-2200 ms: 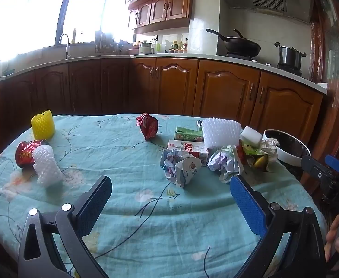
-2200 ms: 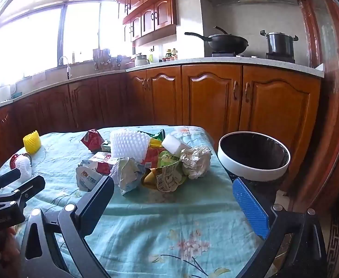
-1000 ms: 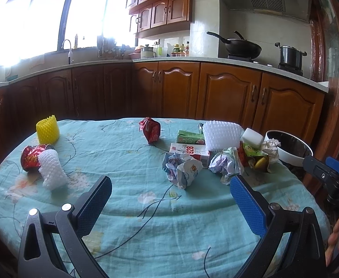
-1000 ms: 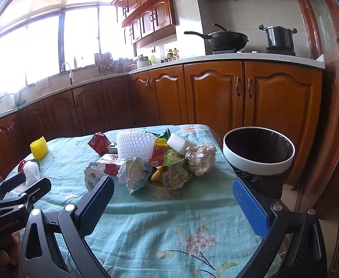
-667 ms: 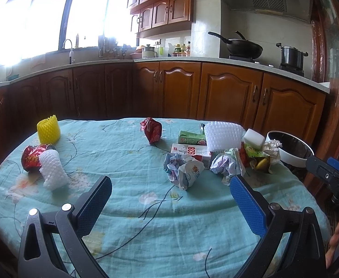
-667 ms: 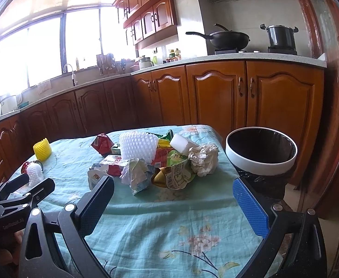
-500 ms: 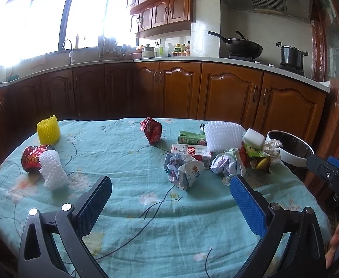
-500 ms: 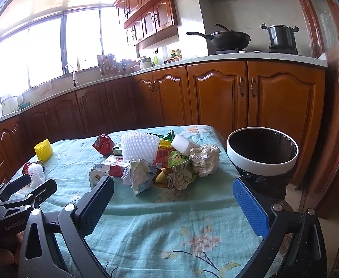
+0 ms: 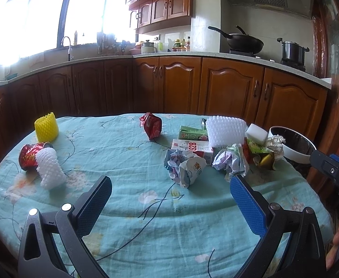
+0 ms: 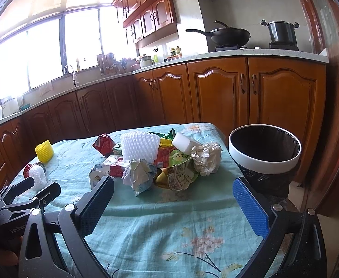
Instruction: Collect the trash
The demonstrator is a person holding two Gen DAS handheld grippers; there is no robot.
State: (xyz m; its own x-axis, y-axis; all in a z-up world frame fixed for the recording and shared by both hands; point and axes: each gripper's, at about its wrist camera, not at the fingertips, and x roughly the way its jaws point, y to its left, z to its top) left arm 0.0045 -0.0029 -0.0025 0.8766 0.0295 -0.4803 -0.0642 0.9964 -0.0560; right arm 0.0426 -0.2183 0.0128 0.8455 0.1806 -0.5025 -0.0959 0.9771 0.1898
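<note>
Both tongs are wide open and hold nothing. The left tongs (image 9: 170,200) hang over the near side of the worktop (image 9: 127,153), which has a blue-green cloth with flowers on it. The right tongs (image 10: 174,200) hang over the near right part, close to the trash bin (image 10: 264,162). The bin has a white rim and a black bag inside, and it stands just beside the worktop's right edge. Most of the trash lies in a heap near the bin: a white foam net (image 10: 139,146), a crumpled paper ball (image 10: 206,157), a white sponge block (image 10: 184,142) and a red and white carton (image 9: 192,147). A red wrapper (image 9: 152,127) lies apart near the far side. On the left are a yellow foam net (image 9: 46,127), a crushed red can (image 9: 29,157) and a small white foam net (image 9: 50,168) touching the can.
</note>
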